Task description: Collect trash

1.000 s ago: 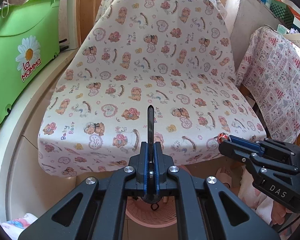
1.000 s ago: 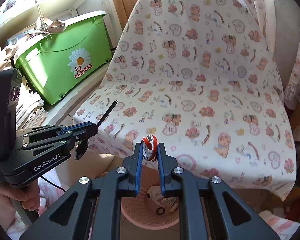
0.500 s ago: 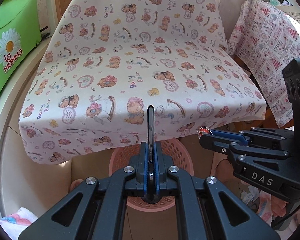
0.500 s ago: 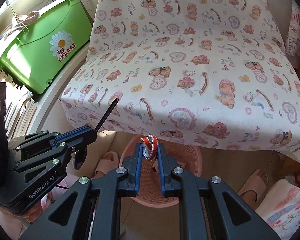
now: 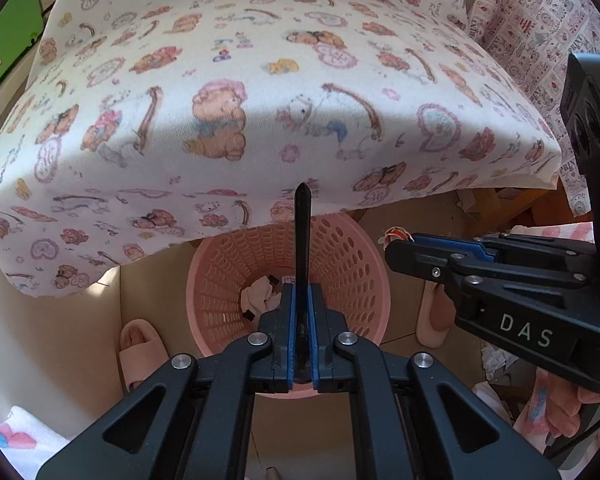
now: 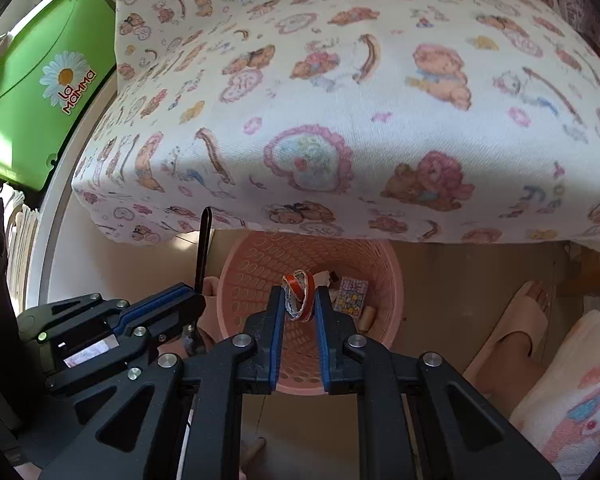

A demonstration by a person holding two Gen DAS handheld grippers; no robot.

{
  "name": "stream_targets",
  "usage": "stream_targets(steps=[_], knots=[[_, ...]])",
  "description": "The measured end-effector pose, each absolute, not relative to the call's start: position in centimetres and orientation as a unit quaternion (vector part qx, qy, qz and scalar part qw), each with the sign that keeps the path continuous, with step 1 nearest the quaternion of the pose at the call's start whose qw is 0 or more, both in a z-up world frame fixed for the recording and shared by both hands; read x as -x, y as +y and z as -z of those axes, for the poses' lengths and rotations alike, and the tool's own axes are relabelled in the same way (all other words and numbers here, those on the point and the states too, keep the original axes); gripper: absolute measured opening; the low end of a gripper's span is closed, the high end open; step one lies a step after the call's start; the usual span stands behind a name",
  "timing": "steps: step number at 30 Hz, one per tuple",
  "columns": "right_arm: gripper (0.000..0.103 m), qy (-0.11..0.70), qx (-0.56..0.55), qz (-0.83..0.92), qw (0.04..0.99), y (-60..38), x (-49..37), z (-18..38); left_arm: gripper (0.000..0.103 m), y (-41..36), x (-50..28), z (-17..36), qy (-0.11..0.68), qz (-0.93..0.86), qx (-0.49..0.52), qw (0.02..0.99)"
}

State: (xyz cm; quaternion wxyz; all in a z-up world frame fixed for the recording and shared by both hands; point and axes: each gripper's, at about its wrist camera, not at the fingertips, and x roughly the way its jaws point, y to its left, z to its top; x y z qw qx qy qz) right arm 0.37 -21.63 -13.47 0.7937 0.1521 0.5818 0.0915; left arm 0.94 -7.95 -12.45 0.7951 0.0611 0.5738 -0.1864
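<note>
The left tool (image 5: 301, 304) is clamped tight on a thin black stick (image 5: 301, 224) that points up over the pink basket (image 5: 352, 264). The right tool (image 6: 299, 300) pinches a red and white wrapper (image 6: 298, 290) above the same basket, which stands on the floor under the bear-print cloth (image 6: 340, 100). Crumpled paper (image 5: 258, 294) lies inside; a green bin (image 6: 40, 92) sits left

Left gripper (image 5: 301, 300) fingers clamped together; right gripper (image 6: 298, 300) fingers narrowly parted, pinching.
</note>
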Motion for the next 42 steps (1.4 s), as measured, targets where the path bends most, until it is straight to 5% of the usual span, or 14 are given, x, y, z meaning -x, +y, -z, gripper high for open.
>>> stream_targets(steps=[15, 17, 19, 24, 27, 42], knots=[[0.021, 0.637, -0.157, -0.064, 0.752, -20.4, -1.6, 20.6, 0.004, -6.3, -3.0, 19.2, 0.658, 0.135, -0.024, 0.741], [0.032, 0.642, -0.151, -0.055, 0.750, -20.3, -1.7, 21.1, 0.006, -5.8, -3.1, 19.4, 0.670, 0.122, -0.006, 0.732], [0.051, 0.643, -0.143, -0.044, 0.751, -20.5, -1.7, 21.6, 0.020, -5.4, -3.1, 19.6, 0.675, 0.117, -0.006, 0.729], [0.062, 0.645, -0.136, -0.035, 0.751, -20.7, -1.6, 22.2, 0.046, -5.0, -3.2, 19.9, 0.681, 0.088, -0.020, 0.726], [0.078, 0.635, -0.125, -0.017, 0.762, -20.9, -1.4, 21.8, 0.047, -4.4, -3.3, 19.5, 0.677, 0.081, -0.021, 0.731], [0.079, 0.543, -0.065, -0.023, 0.837, -20.9, 0.4, 12.0, 0.058, -3.2, -2.4, 10.1, 0.565, 0.077, -0.056, 0.820]])
